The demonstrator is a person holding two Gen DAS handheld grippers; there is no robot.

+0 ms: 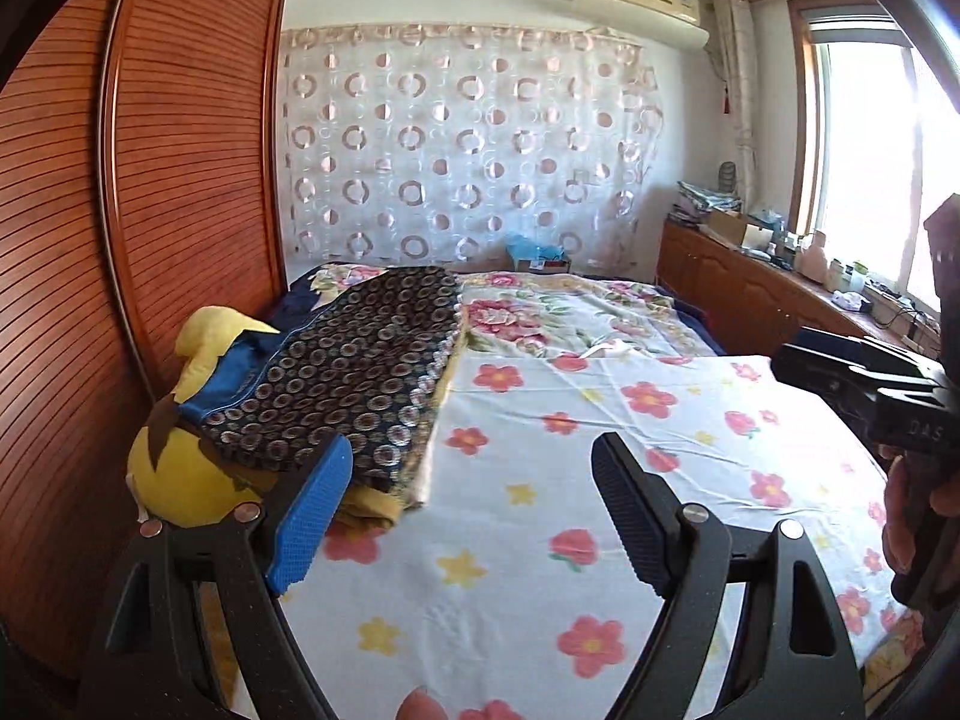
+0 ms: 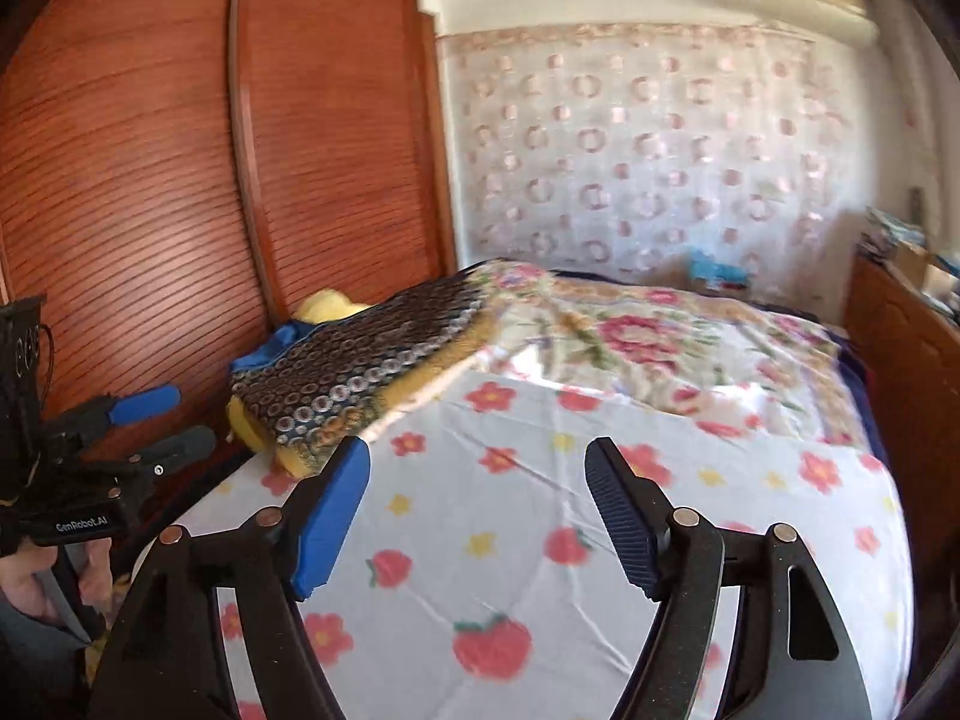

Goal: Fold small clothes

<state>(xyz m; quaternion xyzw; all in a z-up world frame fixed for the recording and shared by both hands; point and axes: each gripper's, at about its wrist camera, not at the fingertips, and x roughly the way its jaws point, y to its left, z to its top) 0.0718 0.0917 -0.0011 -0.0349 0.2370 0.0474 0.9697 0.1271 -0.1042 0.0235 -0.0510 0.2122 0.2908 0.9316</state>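
Both tongs, left tongs [image 1: 471, 516] & right tongs [image 2: 477, 516], released, empty; dark ring-print garment [image 1: 354, 372] lies lengthwise toward headboard.

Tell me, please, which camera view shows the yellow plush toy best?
The left wrist view: the yellow plush toy shows its round body beside the wardrobe, partly under the dark patterned cloth. The right wrist view shows only blurred yellow patches.
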